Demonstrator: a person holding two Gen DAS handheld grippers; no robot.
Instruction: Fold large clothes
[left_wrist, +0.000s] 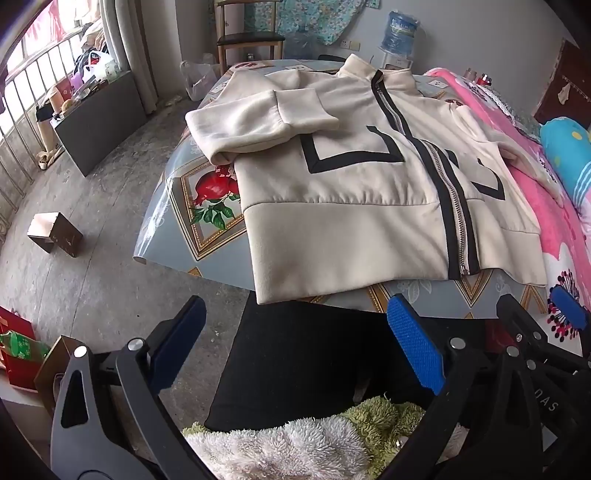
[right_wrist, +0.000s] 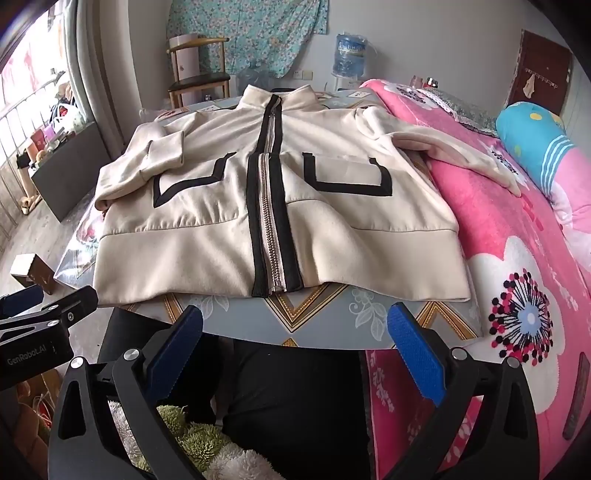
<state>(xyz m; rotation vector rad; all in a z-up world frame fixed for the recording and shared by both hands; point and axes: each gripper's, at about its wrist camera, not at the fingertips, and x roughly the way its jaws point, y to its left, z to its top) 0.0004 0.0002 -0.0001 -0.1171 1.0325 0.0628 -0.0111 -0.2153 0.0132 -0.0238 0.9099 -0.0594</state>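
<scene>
A cream zip-up jacket with black trim lies front up on a round table. It also fills the middle of the right wrist view. Its left sleeve is folded across the chest. Its right sleeve trails onto a pink blanket. My left gripper is open and empty, held back from the table's near edge. My right gripper is open and empty, also short of the table edge. The right gripper shows in the left wrist view, and the left gripper in the right wrist view.
A bed with a pink flowered blanket adjoins the table on the right, with a blue bolster. A wooden chair and a water bottle stand behind the table. A small box sits on the floor at left.
</scene>
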